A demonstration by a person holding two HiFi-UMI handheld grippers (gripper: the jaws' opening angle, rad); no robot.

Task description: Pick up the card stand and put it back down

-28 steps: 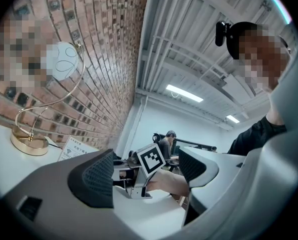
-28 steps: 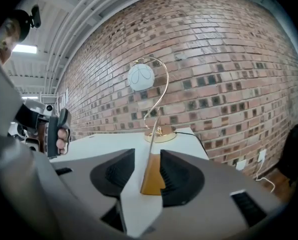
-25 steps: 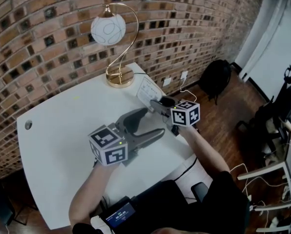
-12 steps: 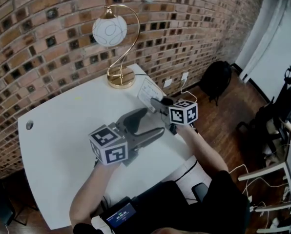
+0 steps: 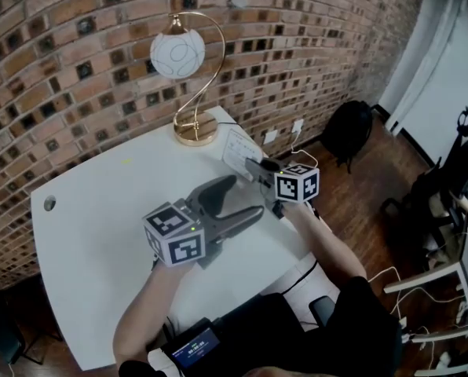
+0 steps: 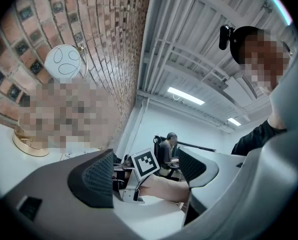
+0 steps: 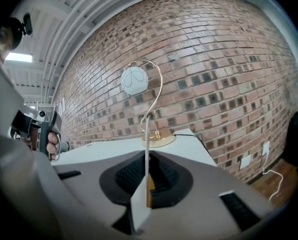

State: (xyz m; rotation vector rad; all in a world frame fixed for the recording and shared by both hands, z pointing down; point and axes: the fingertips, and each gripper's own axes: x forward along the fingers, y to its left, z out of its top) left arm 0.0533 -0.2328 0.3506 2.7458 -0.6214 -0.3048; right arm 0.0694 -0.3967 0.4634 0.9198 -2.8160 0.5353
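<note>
The card stand (image 5: 235, 147) is a thin white card upright on a small base, near the table's right edge in front of the lamp. My right gripper (image 5: 250, 166) reaches it from the near side. In the right gripper view the card stand (image 7: 146, 149) shows edge-on, rising between the two dark pads. The right gripper (image 7: 146, 183) is closing, and its pads press on the card's lower part. My left gripper (image 5: 242, 197) hovers over the table's middle with its jaws wide open. Between the left gripper (image 6: 146, 171) jaws only the distant right hand shows.
A gold lamp (image 5: 189, 122) with a white globe stands at the table's far edge, just behind the card stand. The white table (image 5: 100, 210) has a small hole (image 5: 49, 203) at its left. A black bag (image 5: 346, 129) sits on the floor to the right.
</note>
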